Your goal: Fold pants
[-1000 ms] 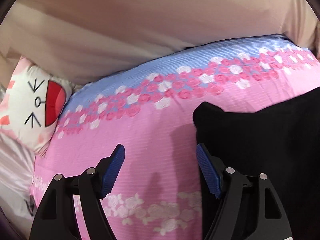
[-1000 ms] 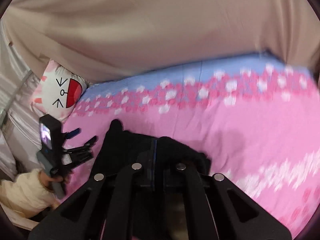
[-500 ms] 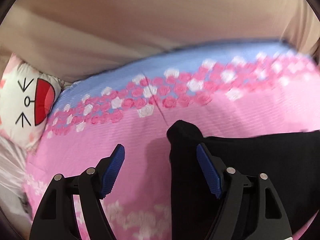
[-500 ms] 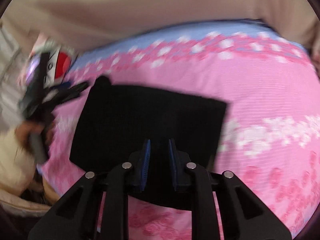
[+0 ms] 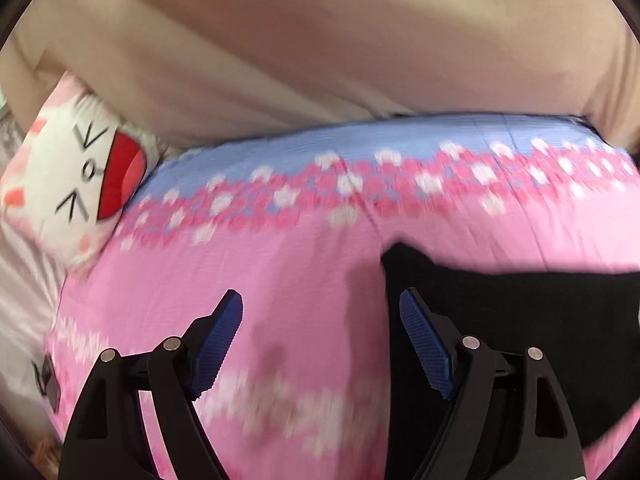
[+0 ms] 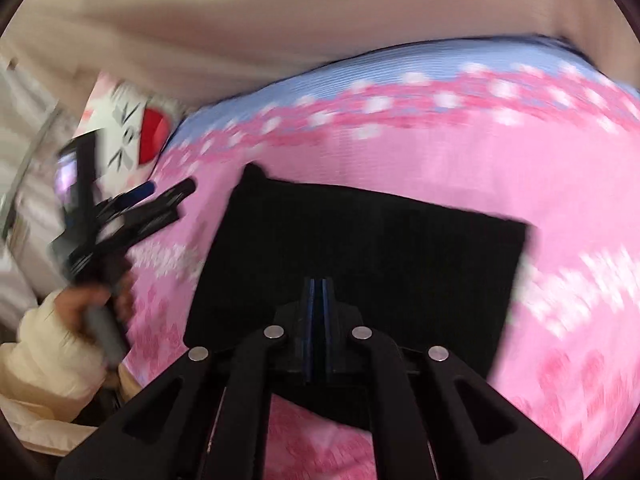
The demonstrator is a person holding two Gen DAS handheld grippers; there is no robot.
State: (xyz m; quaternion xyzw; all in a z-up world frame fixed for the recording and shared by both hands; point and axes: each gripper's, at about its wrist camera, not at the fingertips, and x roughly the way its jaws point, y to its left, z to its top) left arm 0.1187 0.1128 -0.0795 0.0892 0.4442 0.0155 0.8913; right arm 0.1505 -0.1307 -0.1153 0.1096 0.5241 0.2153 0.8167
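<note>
The black pants [image 6: 360, 240] lie flat on the pink bed as a folded rectangle. My right gripper [image 6: 318, 282] hovers over their near edge, shut, and I see no cloth pinched between its blue pads. In the left wrist view the pants [image 5: 520, 312] fill the lower right. My left gripper [image 5: 320, 296] is open and its jaws are opening wider, with only pink sheet between them. Its right finger [image 5: 424, 344] sits over the pants' left edge. From the right wrist view, the left gripper [image 6: 160, 200] is just left of the pants, held by a hand [image 6: 76, 312].
The bed [image 5: 280, 264] has a pink floral sheet with a blue band at the far side. A white cat-face pillow [image 5: 80, 184] lies at the far left corner. Beige cloth [image 5: 320, 40] hangs behind the bed. Pale bedding lies at the left edge.
The right gripper let go of the bunched pants, which now lie flat as a rectangle, and its jaws have shut again. The left gripper swung right, then back left, opening slightly.
</note>
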